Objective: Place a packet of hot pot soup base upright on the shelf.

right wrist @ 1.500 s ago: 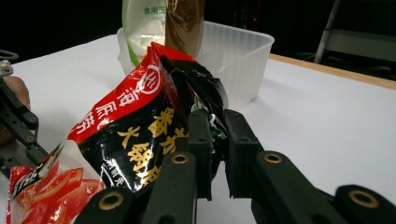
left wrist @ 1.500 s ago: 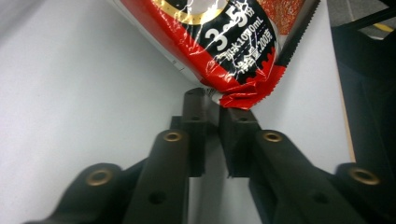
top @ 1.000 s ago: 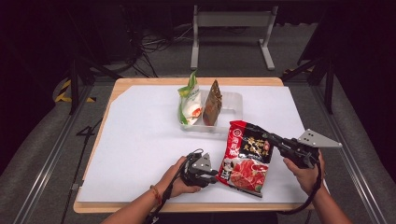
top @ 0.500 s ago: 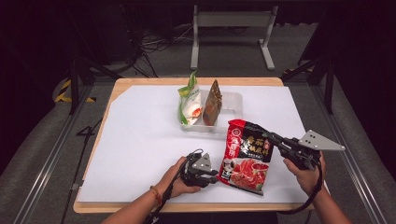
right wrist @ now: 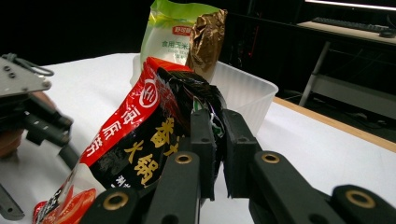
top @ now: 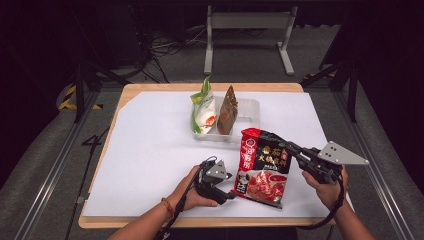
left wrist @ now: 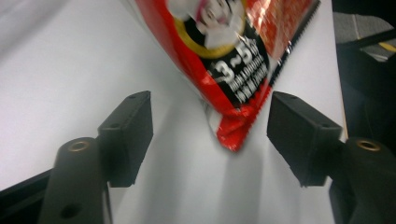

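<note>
The right gripper is pinching the red bag by its edge, jaws squeezed tight on it, and holding it up over the white table. The left gripper is sitting by the bag's bottom corner. Its jaws have just been opening, and the corner is hanging between them, not touching. Behind the bag, a green bag and a brown bag are standing in a clear bin.

A green bag and brown pouch stand upright in a clear bin.
</note>
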Available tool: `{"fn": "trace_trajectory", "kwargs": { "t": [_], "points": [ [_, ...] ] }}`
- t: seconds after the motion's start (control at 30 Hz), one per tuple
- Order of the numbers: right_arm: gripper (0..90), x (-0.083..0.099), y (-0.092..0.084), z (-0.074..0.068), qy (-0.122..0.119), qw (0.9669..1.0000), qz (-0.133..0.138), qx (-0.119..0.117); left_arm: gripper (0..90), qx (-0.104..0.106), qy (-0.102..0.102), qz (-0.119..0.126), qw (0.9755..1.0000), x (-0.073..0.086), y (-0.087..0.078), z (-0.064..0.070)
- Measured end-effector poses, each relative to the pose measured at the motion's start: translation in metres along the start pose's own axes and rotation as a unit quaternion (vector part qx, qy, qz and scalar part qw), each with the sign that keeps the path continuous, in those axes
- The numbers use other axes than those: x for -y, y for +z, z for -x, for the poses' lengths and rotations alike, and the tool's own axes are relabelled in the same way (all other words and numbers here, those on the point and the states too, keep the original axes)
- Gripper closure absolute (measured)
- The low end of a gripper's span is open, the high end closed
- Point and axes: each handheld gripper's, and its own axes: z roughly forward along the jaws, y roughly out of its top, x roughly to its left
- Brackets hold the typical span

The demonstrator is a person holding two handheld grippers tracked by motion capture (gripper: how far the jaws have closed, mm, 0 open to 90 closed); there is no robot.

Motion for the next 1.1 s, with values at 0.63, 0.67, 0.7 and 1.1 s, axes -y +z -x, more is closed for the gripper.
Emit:
{"fn": "trace_trajectory", "kwargs": {
  "t": [0.63, 0.67, 0.7, 1.1],
  "points": [
    [83.9, -0.003, -0.001, -0.004, -0.018, 0.9995, 0.018, -0.020, 20.4, 0.014, -0.022, 0.053, 0.9983, -0.041, 0.011, -0.022],
    [83.9, -0.003, -0.001, -0.004, -0.018, 0.9994, 0.019, -0.023, 20.1, 0.015, -0.022, 0.054, 0.9982, -0.042, 0.013, -0.022],
    [84.0, -0.003, -0.001, -0.004, -0.019, 0.9994, 0.019, -0.023, 20.2, 0.016, -0.023, 0.054, 0.9982, -0.043, 0.015, -0.022],
    [83.8, -0.003, 0.000, -0.004, -0.017, 0.9993, 0.021, -0.025, 25.0, 0.039, -0.022, 0.061, 0.9971, -0.042, 0.023, -0.020]
  ]
}}
